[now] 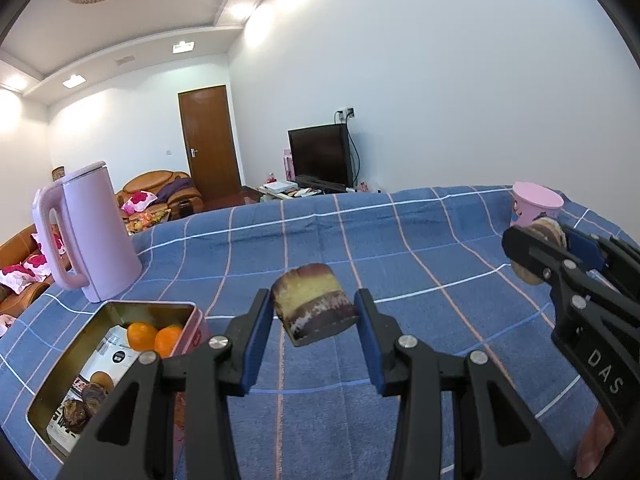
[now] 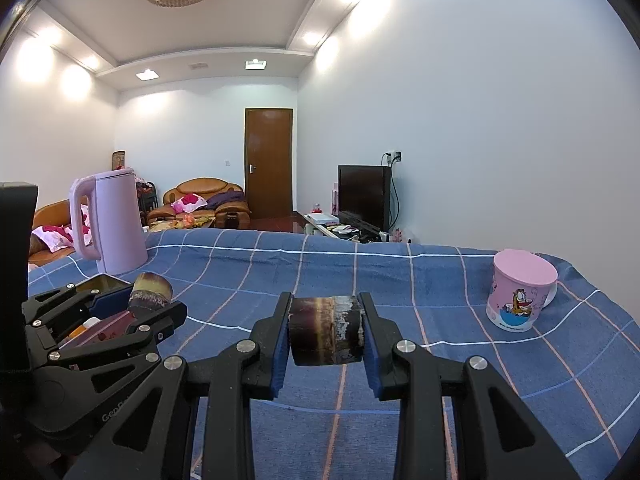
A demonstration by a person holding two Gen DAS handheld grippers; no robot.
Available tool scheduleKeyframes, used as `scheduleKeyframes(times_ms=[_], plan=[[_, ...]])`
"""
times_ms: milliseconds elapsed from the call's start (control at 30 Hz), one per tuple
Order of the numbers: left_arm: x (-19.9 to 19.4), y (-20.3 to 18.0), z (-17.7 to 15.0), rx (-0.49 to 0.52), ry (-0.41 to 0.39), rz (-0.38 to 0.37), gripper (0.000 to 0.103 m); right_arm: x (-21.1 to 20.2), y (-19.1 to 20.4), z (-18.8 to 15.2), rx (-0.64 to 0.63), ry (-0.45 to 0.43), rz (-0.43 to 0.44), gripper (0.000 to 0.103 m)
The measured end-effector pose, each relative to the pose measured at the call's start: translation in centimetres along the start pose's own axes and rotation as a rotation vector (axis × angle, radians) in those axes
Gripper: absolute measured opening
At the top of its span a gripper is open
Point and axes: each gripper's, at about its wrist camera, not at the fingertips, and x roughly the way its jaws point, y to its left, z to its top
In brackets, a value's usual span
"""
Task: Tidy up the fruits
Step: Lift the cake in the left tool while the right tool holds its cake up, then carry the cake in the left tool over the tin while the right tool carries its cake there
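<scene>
My left gripper (image 1: 316, 312) is shut on a short piece of sugarcane (image 1: 314, 304) with dark purple skin and a yellow cut face, held above the blue checked tablecloth (image 1: 400, 248). My right gripper (image 2: 325, 330) is shut on another sugarcane piece (image 2: 326, 330), held sideways above the cloth. Each gripper shows in the other's view: the right one (image 1: 538, 250) at the right edge, the left one (image 2: 150, 292) at the left. A pink tin box (image 1: 60, 384) at lower left holds two oranges (image 1: 154, 338) and several dark fruits (image 1: 86, 400) on a printed sheet.
A pink electric kettle (image 1: 90, 232) stands behind the tin, at the table's left. A pink cartoon mug with a lid (image 2: 520, 290) stands at the far right of the table. Beyond the table are sofas (image 2: 208, 200), a door and a television (image 2: 364, 196).
</scene>
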Motion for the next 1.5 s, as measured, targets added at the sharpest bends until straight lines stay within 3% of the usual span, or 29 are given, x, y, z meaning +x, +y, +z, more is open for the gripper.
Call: scheduleKeyframes(times_ms=[633, 1500], plan=[[-1.8, 2.1, -1.0, -0.014, -0.008, 0.029, 0.044, 0.3, 1.2, 0.0, -0.018, 0.016, 0.035, 0.033], [-4.4, 12.7, -3.1, -0.141, 0.044, 0.172, 0.044, 2.4, 12.3, 0.8, -0.09, 0.07, 0.264, 0.033]])
